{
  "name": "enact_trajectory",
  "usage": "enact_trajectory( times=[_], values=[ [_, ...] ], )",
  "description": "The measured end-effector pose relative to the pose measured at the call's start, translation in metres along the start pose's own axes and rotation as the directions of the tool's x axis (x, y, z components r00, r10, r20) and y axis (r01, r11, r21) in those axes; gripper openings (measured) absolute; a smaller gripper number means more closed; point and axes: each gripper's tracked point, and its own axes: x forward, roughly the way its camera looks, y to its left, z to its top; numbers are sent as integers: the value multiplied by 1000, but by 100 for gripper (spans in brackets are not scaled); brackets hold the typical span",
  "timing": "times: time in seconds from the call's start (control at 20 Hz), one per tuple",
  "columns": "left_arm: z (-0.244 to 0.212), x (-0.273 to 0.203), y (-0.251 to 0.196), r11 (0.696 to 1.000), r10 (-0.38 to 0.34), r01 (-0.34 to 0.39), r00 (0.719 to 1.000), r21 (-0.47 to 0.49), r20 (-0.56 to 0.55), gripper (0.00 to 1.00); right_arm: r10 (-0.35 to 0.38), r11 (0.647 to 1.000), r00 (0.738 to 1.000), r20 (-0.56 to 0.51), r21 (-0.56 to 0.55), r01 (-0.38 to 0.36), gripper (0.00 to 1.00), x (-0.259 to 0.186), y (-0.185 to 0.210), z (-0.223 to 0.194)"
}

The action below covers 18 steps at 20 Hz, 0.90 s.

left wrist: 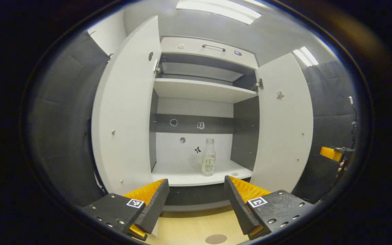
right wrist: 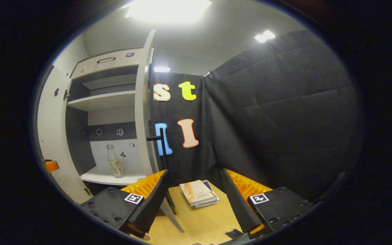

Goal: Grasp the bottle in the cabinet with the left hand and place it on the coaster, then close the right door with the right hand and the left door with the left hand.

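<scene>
1. Left claw [left wrist: 196, 199] low in the left gripper view, fingers spread wide, gripping nothing, held above the pale wooden desk [left wrist: 189, 226].
2. Brown round coaster [left wrist: 215, 239] flat on the desk just ahead of that claw, near the bottom edge, bare on top.
3. Beyond the desk edge, white cabinet [left wrist: 199, 47] with both doors swung open: left door [left wrist: 124, 112] and right door [left wrist: 282, 126] flanking the interior.
4. Clear bottle [left wrist: 208, 157] upright on the cabinet's bottom shelf [left wrist: 182, 177], slightly right of centre, near the back wall, well apart from the left claw.
5. Empty upper shelf [left wrist: 199, 89] above the bottle; drawer front with a handle [left wrist: 213, 46] at the top.
6. Right claw [right wrist: 194, 190] low in the right gripper view, likewise gaping wide, holding nothing, over the desk.
7. Small stack of books [right wrist: 198, 193] on the desk between and just past its fingers.
8. Farther off to the left in that view, edge of the right door with its dark handle [right wrist: 157, 137], and the bottle [right wrist: 114, 165] seen inside the cabinet.
9. Black booth wall [right wrist: 277, 112] behind everything.
</scene>
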Motion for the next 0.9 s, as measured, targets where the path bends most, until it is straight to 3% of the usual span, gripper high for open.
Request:
enact_trajectory(
  times=[0.55, 0.9],
  values=[
    [34, 138, -9, 999, -36, 36, 999, -11, 22, 94, -142, 990, 988, 61, -1, 142, 98, 35, -62, 8],
    [38, 215, -24, 996, -69, 68, 997, 55, 16, 94, -241, 970, 967, 78, 13, 241, 98, 57, -101, 1]
  ],
)
